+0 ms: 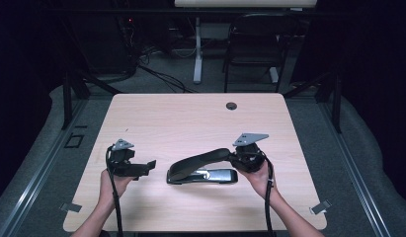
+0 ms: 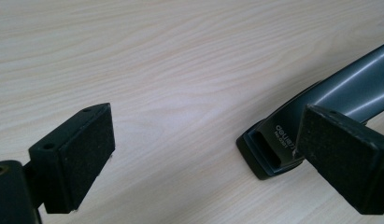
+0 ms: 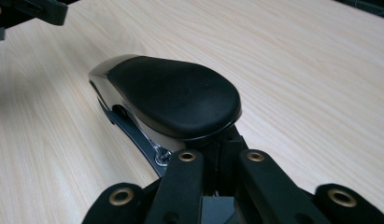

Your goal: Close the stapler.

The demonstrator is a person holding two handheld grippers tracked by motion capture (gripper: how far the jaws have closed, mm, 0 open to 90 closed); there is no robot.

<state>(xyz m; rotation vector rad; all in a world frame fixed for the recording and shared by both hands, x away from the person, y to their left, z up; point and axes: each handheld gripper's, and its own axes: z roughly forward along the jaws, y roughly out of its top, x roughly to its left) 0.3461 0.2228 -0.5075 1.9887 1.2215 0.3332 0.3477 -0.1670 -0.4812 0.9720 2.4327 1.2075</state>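
- The left fingers (image 2: pixel 84 161) stand wide apart with nothing between them; bare tabletop (image 2: pixel 180 70) shows in the gap.
- In the left gripper view the stapler (image 2: pixel 320 107) lies off to the right of that gap: its near end sits on the tabletop just beside and partly behind the right-hand finger, apart from the other finger.
- From above, the left gripper (image 1: pixel 143 168) hovers just left of the stapler's (image 1: pixel 203 170) left end, close but not touching as far as I can tell.
- The stapler's long axis runs left to right across the tabletop (image 1: pixel 190 118), so it points straight from one gripper toward the other.
- The right gripper (image 1: pixel 237 158) is at the stapler's far, right end, where the black handle arches up; its fingers are drawn together, and the handle's (image 3: pixel 175 98) rounded tip sits right at them.
- Whether those fingers actually pinch the handle's tip is hidden beneath it in the right gripper view; they at least touch it.
- My reading: the right hand steadies the raised handle, while the left, the free one, needs a short shift along the axis to bring the stapler's near end between its fingers.
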